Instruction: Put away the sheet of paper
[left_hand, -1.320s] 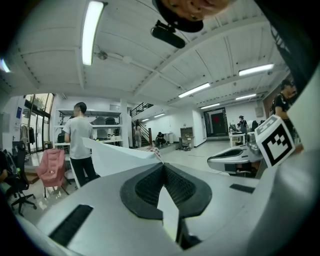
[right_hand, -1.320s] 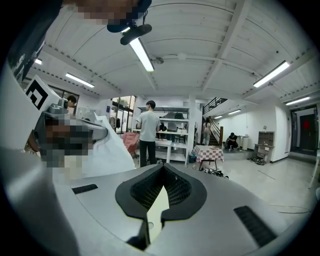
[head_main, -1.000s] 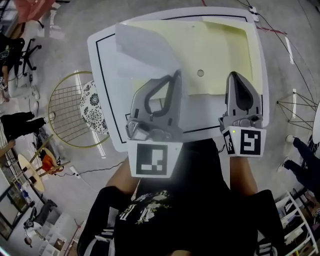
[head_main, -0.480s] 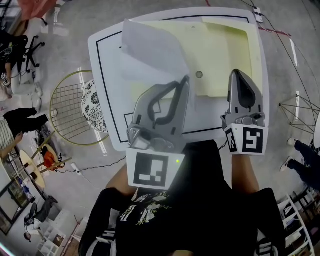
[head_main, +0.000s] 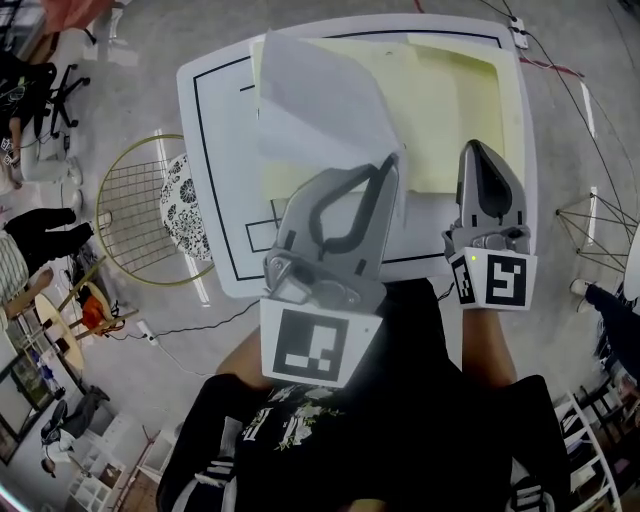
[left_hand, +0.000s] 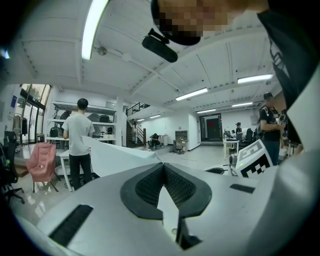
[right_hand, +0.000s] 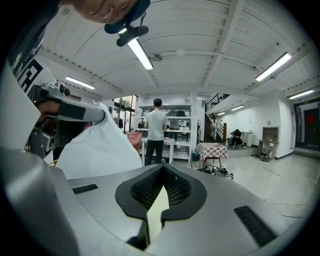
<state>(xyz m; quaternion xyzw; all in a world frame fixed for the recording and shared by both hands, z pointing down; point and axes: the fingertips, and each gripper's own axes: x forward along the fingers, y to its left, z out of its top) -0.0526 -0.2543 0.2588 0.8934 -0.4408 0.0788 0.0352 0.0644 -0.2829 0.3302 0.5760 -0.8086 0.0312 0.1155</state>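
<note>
The left gripper (head_main: 388, 165) is clamped tight on an edge of the white sheet of paper (head_main: 315, 100). The sheet stands lifted over the left half of the table (head_main: 215, 180) and hides part of the yellow folder (head_main: 445, 90) lying toward the far edge. The right gripper (head_main: 478, 150) is closed on the folder's near edge. On the floor off the table's left edge sit a gold wire frame (head_main: 130, 215) and a patterned round cushion (head_main: 185, 210).

The head view looked steeply down on the table (head_main: 215, 150), with the left gripper (head_main: 390, 165) and right gripper (head_main: 478, 150) close at six o'clock. Each gripper view faced nearly level along its jaws. The right gripper view also caught the left gripper at nine o'clock.
</note>
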